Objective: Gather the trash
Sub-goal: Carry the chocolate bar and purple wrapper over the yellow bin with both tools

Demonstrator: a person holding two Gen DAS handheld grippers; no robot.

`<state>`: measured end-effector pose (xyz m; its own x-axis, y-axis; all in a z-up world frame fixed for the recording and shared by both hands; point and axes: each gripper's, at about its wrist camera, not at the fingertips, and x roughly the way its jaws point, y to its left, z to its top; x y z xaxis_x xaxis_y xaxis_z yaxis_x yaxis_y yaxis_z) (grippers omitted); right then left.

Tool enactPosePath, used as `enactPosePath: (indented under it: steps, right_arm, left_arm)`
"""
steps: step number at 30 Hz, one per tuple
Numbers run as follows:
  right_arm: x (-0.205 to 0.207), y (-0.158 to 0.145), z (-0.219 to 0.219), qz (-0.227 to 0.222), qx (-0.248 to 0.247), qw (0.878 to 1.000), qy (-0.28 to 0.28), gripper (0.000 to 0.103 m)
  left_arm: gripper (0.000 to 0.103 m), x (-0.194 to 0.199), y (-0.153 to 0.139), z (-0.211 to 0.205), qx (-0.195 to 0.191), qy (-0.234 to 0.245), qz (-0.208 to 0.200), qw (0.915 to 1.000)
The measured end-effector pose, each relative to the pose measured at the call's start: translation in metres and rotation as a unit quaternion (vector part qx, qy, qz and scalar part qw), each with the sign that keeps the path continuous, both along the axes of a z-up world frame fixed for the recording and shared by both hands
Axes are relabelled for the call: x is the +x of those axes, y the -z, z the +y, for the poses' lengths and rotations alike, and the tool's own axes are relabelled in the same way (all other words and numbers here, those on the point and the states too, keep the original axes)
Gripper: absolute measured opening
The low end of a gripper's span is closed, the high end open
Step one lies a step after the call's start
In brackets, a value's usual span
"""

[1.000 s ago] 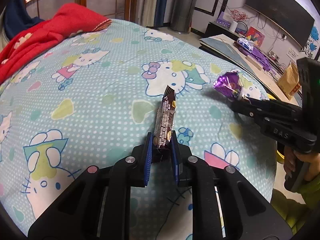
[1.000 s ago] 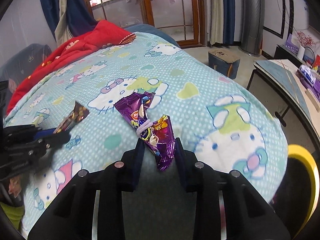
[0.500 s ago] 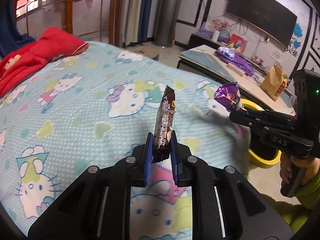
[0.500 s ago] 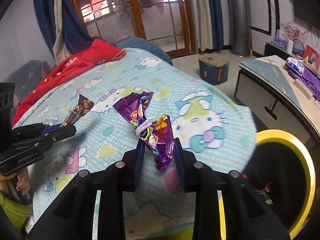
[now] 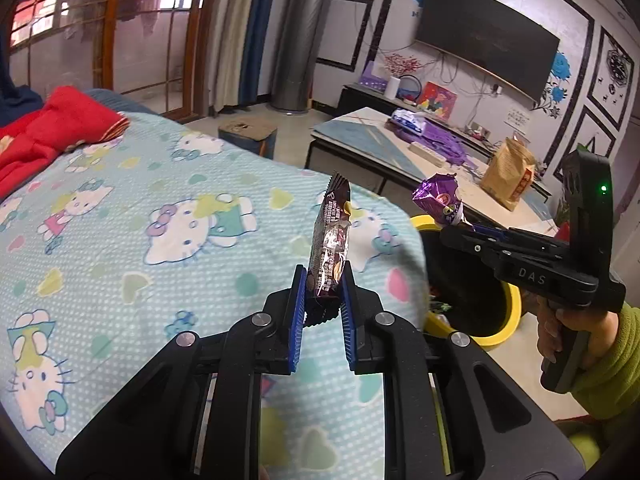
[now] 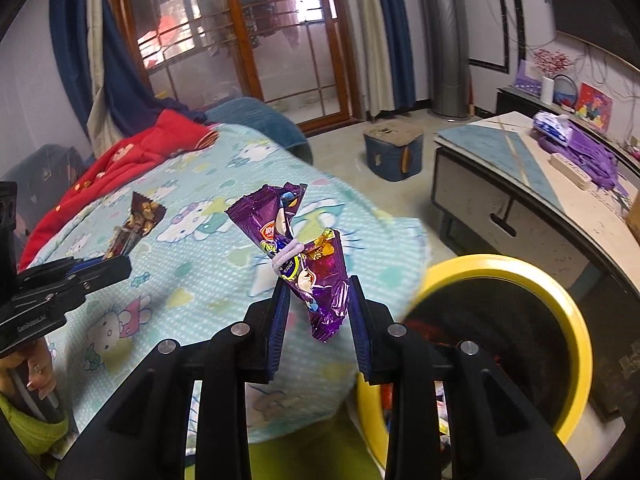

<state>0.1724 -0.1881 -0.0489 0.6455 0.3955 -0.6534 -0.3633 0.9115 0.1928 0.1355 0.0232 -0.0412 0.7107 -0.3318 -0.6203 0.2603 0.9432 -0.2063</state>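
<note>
Left wrist view: the left gripper (image 5: 323, 298) clamps the lower end of a dark brown snack wrapper (image 5: 330, 240), which stands upright between the blue pads, above the near corner of the cartoon-cat bedsheet (image 5: 120, 248). The bed's rounded edge falls away just right of the wrapper. Beyond that edge sits the yellow-rimmed bin (image 5: 502, 330), partly hidden by the right gripper (image 5: 450, 230), which reaches in from the right and holds a purple wrapper (image 5: 438, 198) above the bin's far rim. Open floor lies between the bed and the low table (image 5: 360, 136).

Right wrist view: the right gripper (image 6: 316, 304) is closed narrowly on the lower half of the purple wrapper (image 6: 308, 256), a twisted packet tied at its middle with a white band. It hangs over the bed's corner, with the bin (image 6: 560, 304) just to the right, its mouth open and dark. The left gripper (image 6: 116, 264) holds the brown wrapper (image 6: 138, 220) at the left, above the sheet. A red blanket (image 6: 132, 156) lies at the far end, well apart from both.
</note>
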Motion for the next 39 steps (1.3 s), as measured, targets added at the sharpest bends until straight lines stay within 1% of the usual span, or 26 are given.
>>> enactPosePath:
  steps: [9, 20, 29, 34, 39]
  right_arm:
    - [-0.007, -0.002, -0.046, -0.006, -0.006, 0.999, 0.048, 0.028]
    - [-0.014, -0.008, -0.099, -0.015, 0.009, 0.994, 0.109, 0.028]
    - [-0.021, -0.009, -0.126, -0.017, 0.02, 0.99, 0.138, 0.028]
    - [-0.024, -0.007, -0.136, -0.014, 0.026, 0.988, 0.149, 0.028]
    - [-0.027, -0.002, -0.145, -0.008, 0.031, 0.987, 0.158, 0.028]
  left_arm:
    - [0.011, -0.003, -0.009, -0.028, -0.003, 0.024, -0.019, 0.9995]
    - [0.011, -0.003, -0.018, -0.059, -0.009, 0.04, -0.032, 0.9986]
    - [0.011, -0.002, -0.021, -0.098, -0.017, 0.063, -0.047, 0.9968]
    - [0.011, 0.001, -0.02, -0.121, -0.015, 0.086, -0.047, 0.9951]
    - [0.011, 0.005, -0.017, -0.138, -0.015, 0.099, -0.047, 0.9939]
